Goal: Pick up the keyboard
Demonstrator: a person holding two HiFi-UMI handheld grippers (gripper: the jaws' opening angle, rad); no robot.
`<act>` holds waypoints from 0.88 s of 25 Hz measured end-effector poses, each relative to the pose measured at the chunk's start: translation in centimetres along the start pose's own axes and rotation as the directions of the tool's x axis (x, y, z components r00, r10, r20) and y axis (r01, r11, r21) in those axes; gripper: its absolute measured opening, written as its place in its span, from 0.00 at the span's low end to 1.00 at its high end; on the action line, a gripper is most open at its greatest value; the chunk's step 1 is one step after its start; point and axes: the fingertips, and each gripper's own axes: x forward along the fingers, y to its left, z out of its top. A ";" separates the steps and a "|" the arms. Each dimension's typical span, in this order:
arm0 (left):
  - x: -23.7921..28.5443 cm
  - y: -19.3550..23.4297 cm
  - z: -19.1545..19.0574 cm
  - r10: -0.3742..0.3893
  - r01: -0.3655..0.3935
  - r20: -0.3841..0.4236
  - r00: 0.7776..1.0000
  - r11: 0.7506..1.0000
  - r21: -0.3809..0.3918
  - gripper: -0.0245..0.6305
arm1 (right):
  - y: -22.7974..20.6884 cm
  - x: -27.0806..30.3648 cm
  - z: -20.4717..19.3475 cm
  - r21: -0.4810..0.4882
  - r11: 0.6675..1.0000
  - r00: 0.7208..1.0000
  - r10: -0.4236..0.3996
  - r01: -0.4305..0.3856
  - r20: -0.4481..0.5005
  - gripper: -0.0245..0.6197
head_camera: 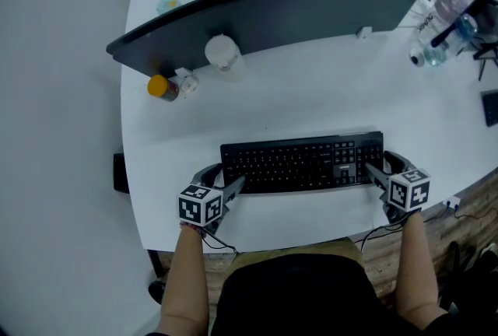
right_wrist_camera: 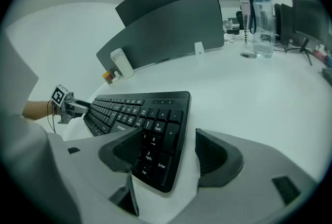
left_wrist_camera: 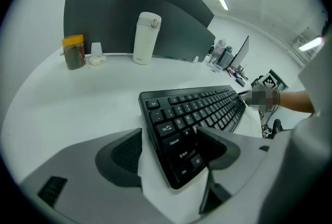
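Note:
A black keyboard [head_camera: 303, 162] lies flat on the white table [head_camera: 311, 93], close to its near edge. My left gripper [head_camera: 220, 180] is at the keyboard's left end. In the left gripper view the keyboard [left_wrist_camera: 202, 106] runs between the jaws of the left gripper [left_wrist_camera: 171, 148]: one jaw overlaps the keys, and a strip of table shows beside the other. My right gripper [head_camera: 383, 166] is at the right end. There the number-pad end of the keyboard [right_wrist_camera: 129, 109] sits between the open jaws of the right gripper [right_wrist_camera: 168, 148], with a gap on the outer side.
A grey partition [head_camera: 296, 12] stands across the back of the table. In front of it are a white tumbler [head_camera: 222, 53], an orange-lidded jar [head_camera: 162, 87] and a small white object [head_camera: 187, 82]. Water bottles [head_camera: 443, 23] stand at the far right. The table's curved edge [head_camera: 136, 202] is just left of my left gripper.

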 end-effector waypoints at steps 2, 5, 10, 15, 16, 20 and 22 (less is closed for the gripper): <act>0.0 -0.1 -0.3 -0.014 0.013 -0.013 1.000 1.000 -0.008 0.55 | 0.1 0.1 -0.1 0.016 1.000 1.000 0.016 -0.016 -0.001 0.48; 0.1 -0.1 -0.5 -0.028 0.028 -0.016 0.999 0.999 -0.024 0.55 | 0.1 0.1 0.0 0.013 0.999 1.000 0.029 -0.029 -0.002 0.48; 0.1 -0.2 -0.5 -0.032 0.032 -0.027 0.999 0.999 -0.017 0.54 | 0.1 0.0 0.0 0.010 0.999 0.999 0.034 -0.034 0.005 0.48; 0.6 -0.8 -0.3 -0.008 0.009 -0.079 0.997 1.000 0.011 0.51 | 0.6 0.5 0.6 0.025 0.999 0.999 0.047 -0.047 0.016 0.47; 0.5 -0.8 -0.3 -0.013 0.013 -0.078 0.997 1.000 0.002 0.50 | 0.6 0.4 0.6 0.027 0.998 0.999 0.049 -0.050 0.015 0.47; 0.3 -0.6 -0.3 -0.010 0.010 -0.049 0.999 1.000 -0.007 0.50 | 0.8 0.5 0.7 0.027 0.998 0.998 0.053 -0.053 0.028 0.47; 0.4 -0.6 -0.2 -0.002 0.002 -0.027 1.000 1.000 -0.002 0.50 | 0.7 0.5 0.7 0.030 0.998 0.998 0.050 -0.051 0.037 0.47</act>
